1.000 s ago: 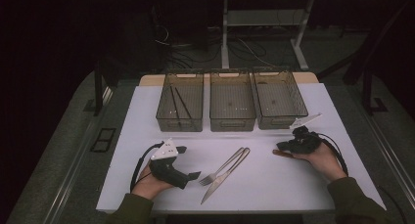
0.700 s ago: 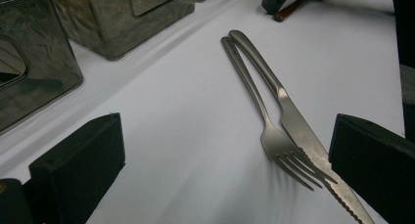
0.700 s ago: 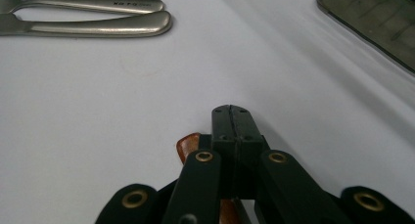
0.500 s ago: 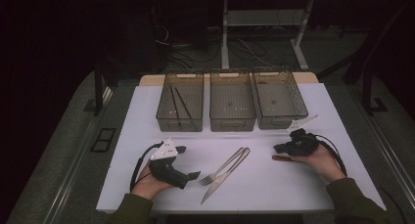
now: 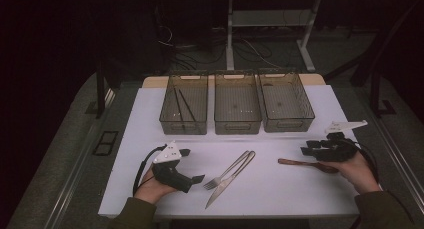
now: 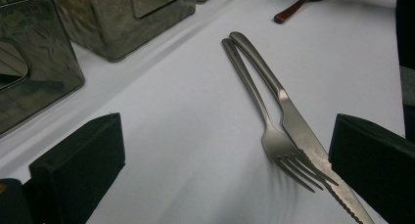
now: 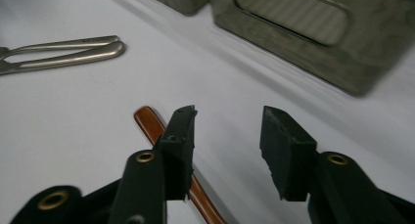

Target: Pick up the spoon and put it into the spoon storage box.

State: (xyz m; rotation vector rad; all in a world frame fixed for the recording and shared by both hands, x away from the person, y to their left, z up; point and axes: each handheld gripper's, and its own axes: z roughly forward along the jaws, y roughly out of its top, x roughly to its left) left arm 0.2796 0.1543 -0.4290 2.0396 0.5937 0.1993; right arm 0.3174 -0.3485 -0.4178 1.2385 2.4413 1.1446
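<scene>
The right gripper [image 5: 311, 147] is held low with jaws spread, a brown spoon [image 5: 300, 164] lying on the white table [image 5: 150, 114] just under its left jaw. The left gripper [image 5: 192, 165] is also held spread, beside a fork [image 5: 227, 171] and knife [image 5: 230, 181] lying touching. Three bins [image 5: 236, 120] are set behind; chopsticks [image 5: 182, 105] are seen in the left one.

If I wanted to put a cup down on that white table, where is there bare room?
Bare patches: the white mat left of the left basket, the strip between the baskets and the fork and knife, and the front edge between knife and right hand. It is crowded around the wooden spoon by the right gripper, and near the left gripper.
</scene>
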